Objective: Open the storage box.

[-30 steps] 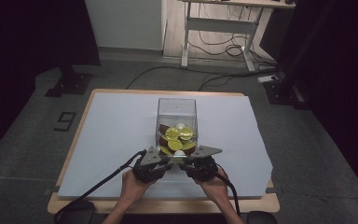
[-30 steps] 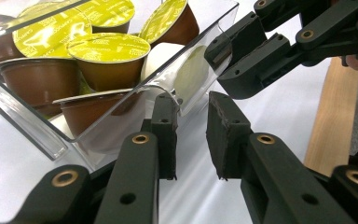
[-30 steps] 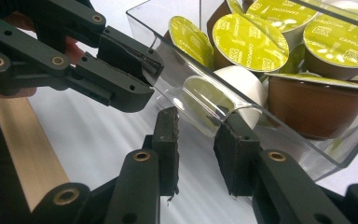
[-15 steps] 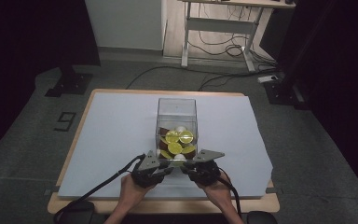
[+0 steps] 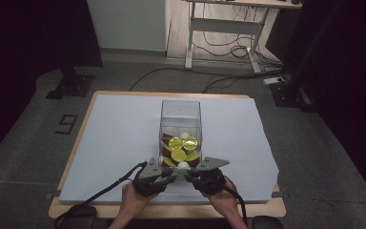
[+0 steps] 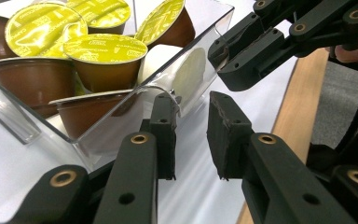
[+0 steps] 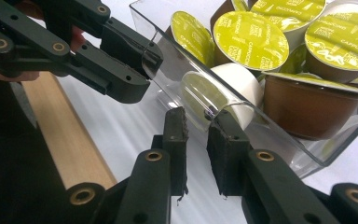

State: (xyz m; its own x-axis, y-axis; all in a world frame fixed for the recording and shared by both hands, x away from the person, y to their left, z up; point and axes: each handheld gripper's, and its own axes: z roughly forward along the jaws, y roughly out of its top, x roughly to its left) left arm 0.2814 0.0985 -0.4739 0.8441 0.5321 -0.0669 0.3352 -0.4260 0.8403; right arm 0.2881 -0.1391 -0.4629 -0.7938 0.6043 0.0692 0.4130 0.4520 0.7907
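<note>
Left gripper (image 5: 164, 177): jaws narrowed; one pad lies against the near rim of the clear box (image 5: 180, 114), apparently pinching the wall.
Clear box: tilted at the table's (image 5: 105, 143) near centre, between both grippers.
Capsules (image 5: 181, 148): gold-lidded, piled inside.
Right gripper (image 5: 195, 175): jaws narrowed at the same rim.
</note>
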